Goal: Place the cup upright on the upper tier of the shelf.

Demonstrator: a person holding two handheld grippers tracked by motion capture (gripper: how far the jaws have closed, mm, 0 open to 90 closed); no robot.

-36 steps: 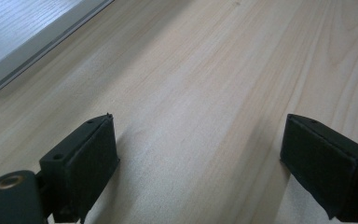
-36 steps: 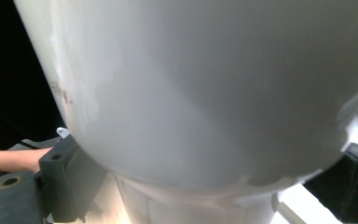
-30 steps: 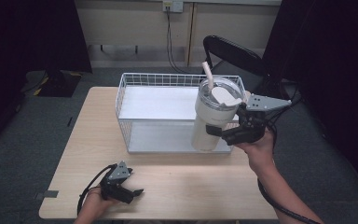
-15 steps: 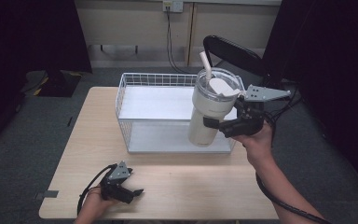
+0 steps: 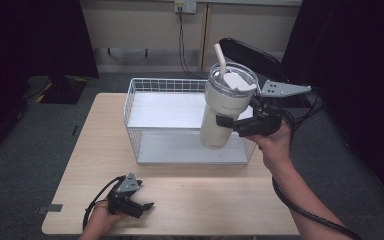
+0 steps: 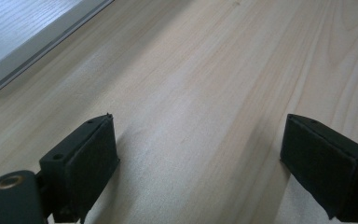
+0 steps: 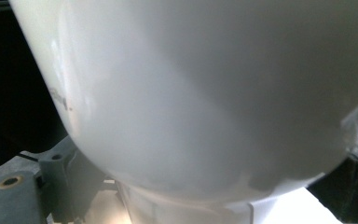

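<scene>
A cream tumbler [image 5: 223, 107] with a clear lid and a white straw hangs, slightly tilted, above the right end of the white wire basket [image 5: 130, 102]. My right gripper [image 5: 228, 123] is shut on the tumbler's side, coming in from the right. In the right gripper view the tumbler's pale wall [image 7: 205, 93] sits close between the two jaws. My left gripper [image 5: 139, 204] rests on the wooden table [image 5: 205, 200] near its front left edge. It is open, with bare wood between the pads [image 6: 86, 158].
The basket's flat white floor [image 6: 14, 37] lies beyond the left gripper. A black chair [image 5: 250, 52] stands behind the table at the right. Cables trail from both grippers, and grey carpet surrounds the table.
The right gripper has lifted the tumbler higher and a little to the left over the basket. The left gripper has stayed where it was.
</scene>
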